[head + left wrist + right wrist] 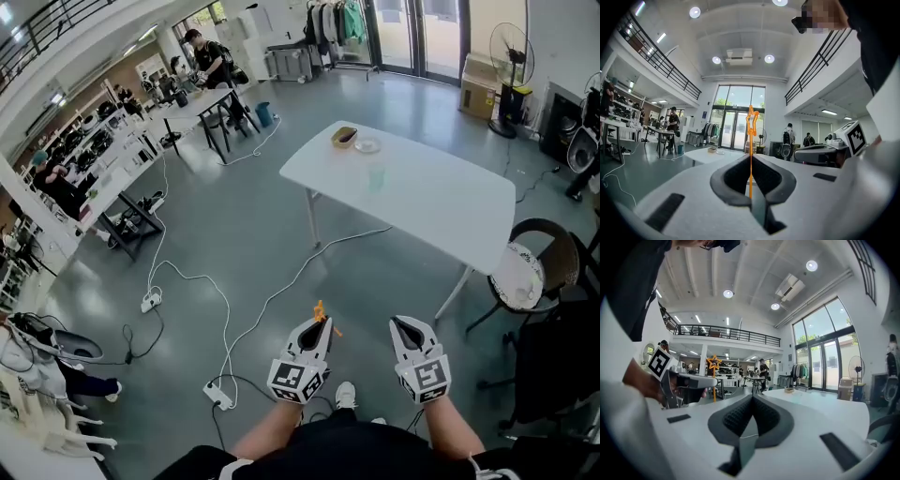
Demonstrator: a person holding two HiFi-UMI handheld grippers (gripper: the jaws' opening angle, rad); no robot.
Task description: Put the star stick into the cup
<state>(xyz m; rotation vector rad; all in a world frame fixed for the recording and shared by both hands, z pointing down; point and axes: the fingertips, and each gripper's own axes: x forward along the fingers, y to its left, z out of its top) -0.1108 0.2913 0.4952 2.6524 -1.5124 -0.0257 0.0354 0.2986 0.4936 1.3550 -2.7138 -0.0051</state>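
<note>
**Operator:** My left claw (750, 161) was pressed together on the shaft of the star stick (751, 123). The stick stood upright and the star was above the jaws. My right claw (752, 400) was pressed together with nothing between its jaws.

**Checker:** Position relative to the white table (441, 211)?

**Operator:** Both claws were held level, well short of the table's near edge. The stick was therefore well apart from the table. The cup (376, 178), pale green and see-through, stood on the table towards its far end.

**Checker:** Step in hand?

**Operator:** By my judgement it was transport. The stick was gripped but not yet delivered, and the task was roughly at its midpoint.

**Checker:** Requirement for the next move?

**Operator:** I had to close the gap to the table and bring the stick's lower end over the cup's mouth. After that I had to lower it inside the rim and only then spread the jaws. The cup looked light, so a sideways knock could have tipped it.

**Checker:** Count of items?

**Operator:**
- One star stick.
- One cup.
- Two claws.
- One table.
- One small dish (367, 145), beyond the cup on the table.
- One brown bowl (344, 137), just beside the dish.
</note>
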